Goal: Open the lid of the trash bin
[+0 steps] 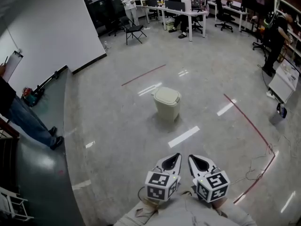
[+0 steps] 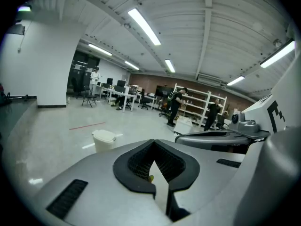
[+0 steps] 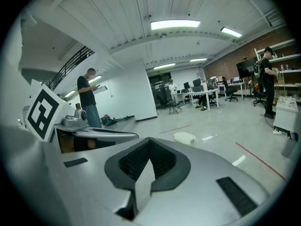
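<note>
A small cream trash bin (image 1: 167,102) with its lid down stands alone on the glossy grey floor, well ahead of me. It appears small in the left gripper view (image 2: 104,140) and in the right gripper view (image 3: 184,138). My left gripper (image 1: 174,157) and right gripper (image 1: 193,158) are held side by side close to my body, far short of the bin. Both point toward it. Each has its jaws together with nothing between them, as the left gripper (image 2: 153,144) and right gripper (image 3: 149,141) views show.
A dark raised platform (image 1: 42,140) runs along the left, with a person (image 1: 21,117) standing on it. Red tape lines (image 1: 247,119) and loose cables (image 1: 256,166) cross the floor on the right. Desks (image 1: 183,8), chairs and other people are at the far end.
</note>
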A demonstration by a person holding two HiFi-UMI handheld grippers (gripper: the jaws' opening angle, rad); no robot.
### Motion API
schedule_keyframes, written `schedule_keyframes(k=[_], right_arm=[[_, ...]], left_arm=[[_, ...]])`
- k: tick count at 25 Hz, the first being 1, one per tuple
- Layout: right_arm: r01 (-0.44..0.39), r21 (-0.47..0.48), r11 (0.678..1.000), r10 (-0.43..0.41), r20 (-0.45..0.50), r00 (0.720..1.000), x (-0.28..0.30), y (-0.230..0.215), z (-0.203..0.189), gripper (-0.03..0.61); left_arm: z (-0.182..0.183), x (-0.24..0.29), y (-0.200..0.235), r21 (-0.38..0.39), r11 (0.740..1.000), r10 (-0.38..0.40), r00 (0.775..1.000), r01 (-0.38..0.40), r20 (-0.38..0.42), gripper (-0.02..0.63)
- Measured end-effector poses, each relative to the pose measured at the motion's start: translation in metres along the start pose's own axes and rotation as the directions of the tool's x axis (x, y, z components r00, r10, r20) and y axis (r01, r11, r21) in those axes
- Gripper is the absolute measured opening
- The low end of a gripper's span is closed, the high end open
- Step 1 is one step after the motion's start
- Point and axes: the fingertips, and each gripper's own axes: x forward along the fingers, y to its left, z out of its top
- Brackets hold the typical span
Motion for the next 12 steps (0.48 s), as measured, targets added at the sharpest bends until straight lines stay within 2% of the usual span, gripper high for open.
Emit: schedule_keyframes(k=[5,12], right_arm=[[0.002,0.034,0.999,-0.002,0.011,1.000,-0.008,-0.004,-0.007,-0.002],[0.021,0.060,0.998,-0.020,-0.017,1.000,-0.007,-0.015,-0.015,-0.002]], left_arm=[[-0.010,-0.003,-0.003,-0.018,1.000,0.011,1.000,-0.011,0.002,0.003],[-0.016,0.007,0.012,-0.029,0.999,0.036,0.999,-0.037,-0.034,0.003]])
